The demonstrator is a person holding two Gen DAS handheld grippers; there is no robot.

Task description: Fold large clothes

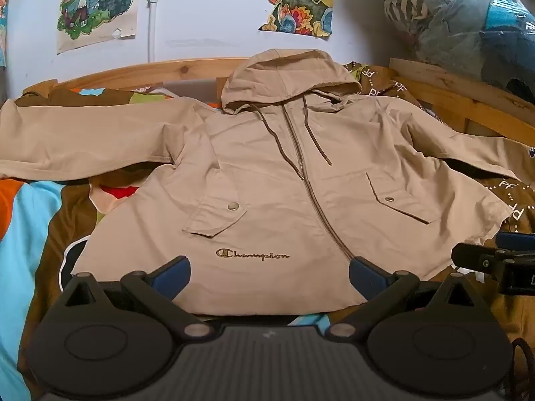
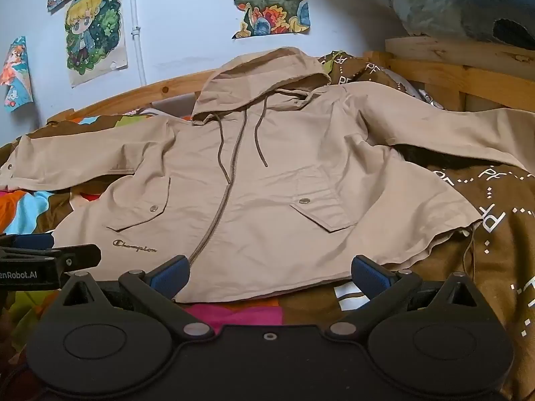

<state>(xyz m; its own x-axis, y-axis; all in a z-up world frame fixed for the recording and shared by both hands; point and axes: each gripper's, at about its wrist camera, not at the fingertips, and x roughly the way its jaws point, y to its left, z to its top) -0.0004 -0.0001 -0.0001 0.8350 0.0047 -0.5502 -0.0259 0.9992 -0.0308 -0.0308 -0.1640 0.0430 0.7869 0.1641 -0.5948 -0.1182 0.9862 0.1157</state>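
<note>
Both hand-held grippers hover at the near hem of the beige hooded jacket (image 1: 284, 173), the left hand-held gripper (image 1: 269, 272) and the right hand-held gripper (image 2: 267, 272) each with fingers wide apart and holding nothing. Spread flat and front up on the bed (image 2: 495, 234), zipped, the jacket has its sleeves stretched out to both sides. It looks like thin, light, soft woven cloth that would sag and maybe slip, so I would pinch a sleeve cuff or a hem corner.
</note>
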